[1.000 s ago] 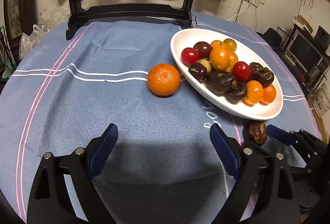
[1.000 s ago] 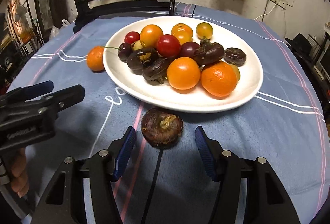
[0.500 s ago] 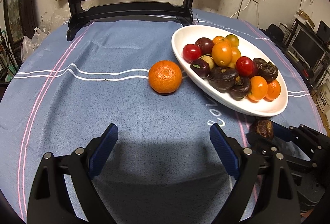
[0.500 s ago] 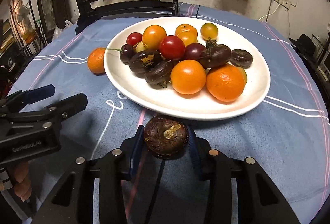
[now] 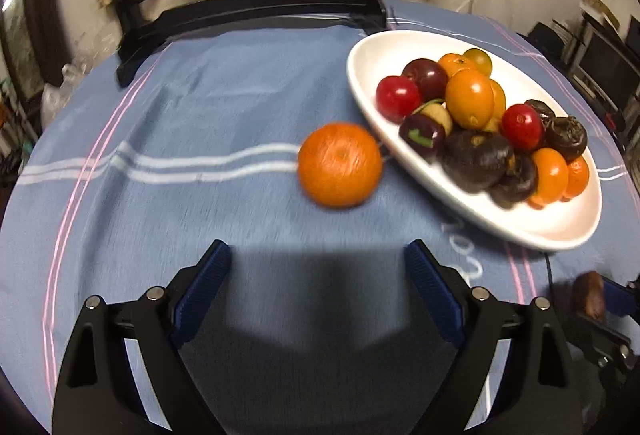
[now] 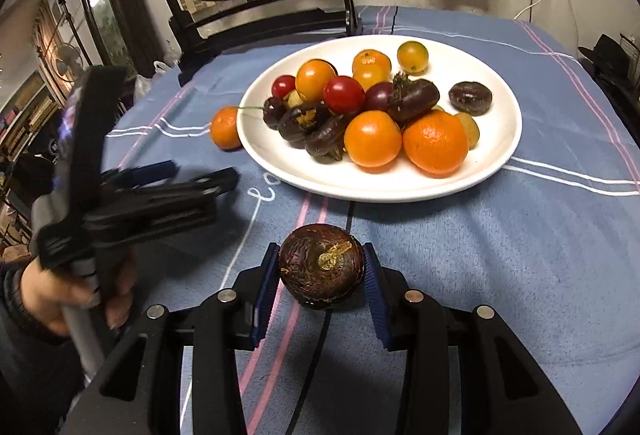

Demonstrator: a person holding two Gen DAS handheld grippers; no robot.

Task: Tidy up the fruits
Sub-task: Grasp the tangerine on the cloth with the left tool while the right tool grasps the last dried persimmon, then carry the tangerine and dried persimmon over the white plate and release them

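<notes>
Left hand grips the handle of the left gripper, jaws wide open, nothing between them, hovering over bare blue striped cloth on the counter. Ahead of those jaws: loose round orange mandarin lying on the cloth, just beside the left rim of the oval white ceramic plate; contact with the rim can't be told from either view. Plate holds a pile of fruit: red and yellow cherry tomatoes, orange mandarins, dark purple-brown wrinkled fruits. Right gripper is in front of the plate's near rim, jaws closed on a round dark brown wrinkled fruit with a dried yellowish stem, blue pads pressing both its sides. In the right wrist view the fruit looks slightly off the cloth.
</notes>
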